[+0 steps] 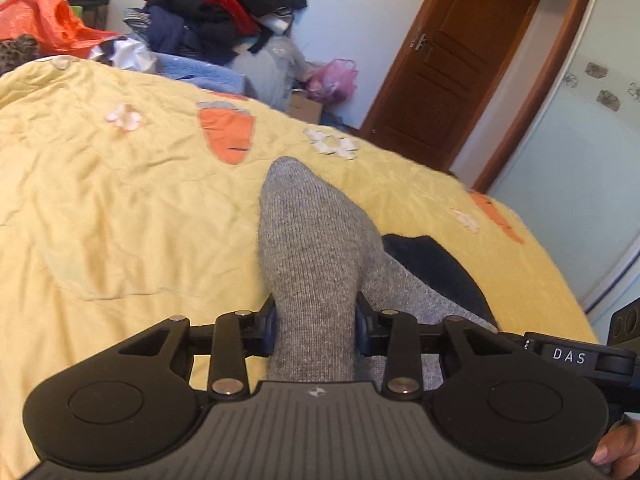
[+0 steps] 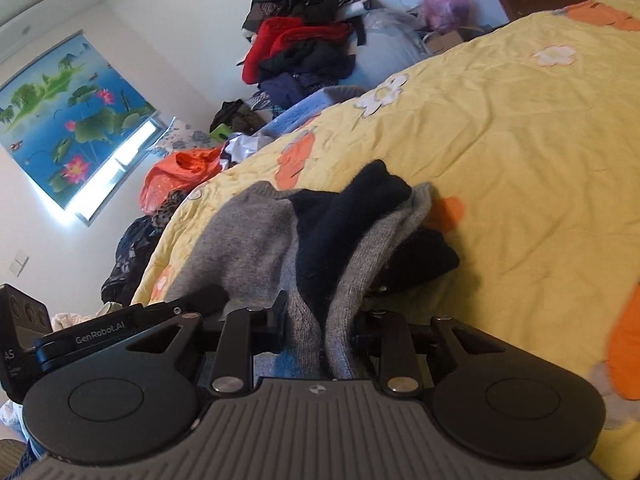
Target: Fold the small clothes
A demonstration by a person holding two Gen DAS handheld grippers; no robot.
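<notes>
Both grippers are clenching knitwear over the bed (image 1: pixel 100 200), whose yellow quilt is carrying the work. The left gripper (image 1: pixel 315 326) is grasping a grey sock (image 1: pixel 308 248), its jaws pressing on either side of the leg while the toe is sticking up and forward; a dark sock (image 1: pixel 432 264) is lying on the quilt just beside and partly under the grey knit. The right gripper (image 2: pixel 320 320) is gripping a bunch of grey knit with a navy sock (image 2: pixel 344 220) running through the middle of it, the jaws squeezing the bundle from both sides. Judging by this, the folding is only getting started: the pieces are being lifted and gathered rather than lying flat or paired, and no neatly folded item is showing on the quilt. No basket or box for finished items is appearing in either view; the only holders visible are an orange plastic bag (image 1: pixel 36 20) and a pink one (image 2: pixel 444 0) beyond the bed, their contents not discernible.
</notes>
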